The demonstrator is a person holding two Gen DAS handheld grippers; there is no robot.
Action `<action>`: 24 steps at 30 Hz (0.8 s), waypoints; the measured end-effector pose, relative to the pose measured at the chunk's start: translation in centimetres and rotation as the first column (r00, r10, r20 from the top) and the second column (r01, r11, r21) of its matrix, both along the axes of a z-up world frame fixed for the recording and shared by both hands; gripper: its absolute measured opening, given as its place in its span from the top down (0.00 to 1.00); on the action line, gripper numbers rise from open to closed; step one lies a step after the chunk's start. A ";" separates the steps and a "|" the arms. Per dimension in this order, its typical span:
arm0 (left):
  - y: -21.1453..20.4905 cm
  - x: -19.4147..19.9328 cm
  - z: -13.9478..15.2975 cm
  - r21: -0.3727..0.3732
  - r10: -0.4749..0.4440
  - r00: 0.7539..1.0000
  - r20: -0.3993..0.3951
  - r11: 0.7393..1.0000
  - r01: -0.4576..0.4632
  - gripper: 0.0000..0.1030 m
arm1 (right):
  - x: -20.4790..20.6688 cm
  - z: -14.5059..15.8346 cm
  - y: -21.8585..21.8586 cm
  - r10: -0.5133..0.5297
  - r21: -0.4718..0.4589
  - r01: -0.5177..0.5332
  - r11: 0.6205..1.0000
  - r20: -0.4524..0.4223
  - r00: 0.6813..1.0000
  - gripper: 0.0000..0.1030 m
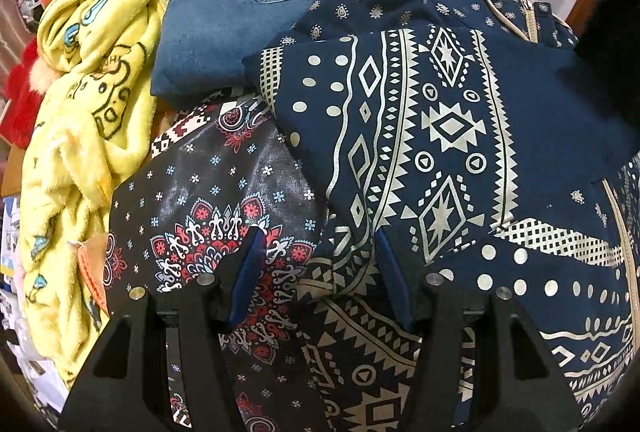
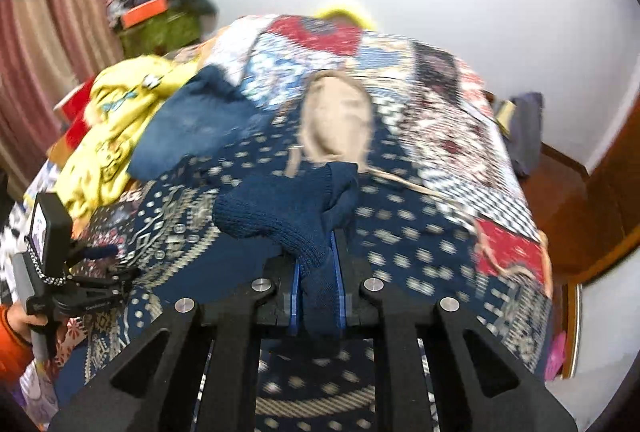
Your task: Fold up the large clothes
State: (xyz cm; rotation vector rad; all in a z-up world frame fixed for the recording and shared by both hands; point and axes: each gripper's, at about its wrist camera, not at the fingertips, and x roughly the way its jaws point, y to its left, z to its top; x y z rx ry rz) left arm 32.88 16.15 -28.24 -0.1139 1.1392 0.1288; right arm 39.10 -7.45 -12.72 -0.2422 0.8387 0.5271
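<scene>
Right wrist: navy knit garment (image 2: 280,216) bunched, pinched in right tongs (image 2: 316,272).

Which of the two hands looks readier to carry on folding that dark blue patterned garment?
Probably the right: the right gripper has its jaws shut on a bunched blue fabric edge, while the left gripper hangs open over the patterned garment.
</scene>
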 end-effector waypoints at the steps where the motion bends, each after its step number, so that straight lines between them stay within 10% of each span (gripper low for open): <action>1: 0.1 -0.1 0.0 -0.001 0.003 1.000 -0.001 1.000 -0.003 0.45 | 0.1 0.1 -0.9 -0.016 0.004 0.016 1.000 0.000 1.000 0.89; 18: 1.4 -0.1 -0.7 0.007 0.039 0.999 -0.015 0.999 -0.039 0.35 | 1.5 -8.3 -12.6 -0.250 -0.059 0.243 0.968 -0.206 0.946 0.90; 24: 0.6 0.2 -0.1 0.066 0.027 0.999 -0.028 0.997 -0.026 0.35 | 1.1 -8.1 -14.6 -0.317 -0.085 0.305 0.948 -0.229 0.920 0.72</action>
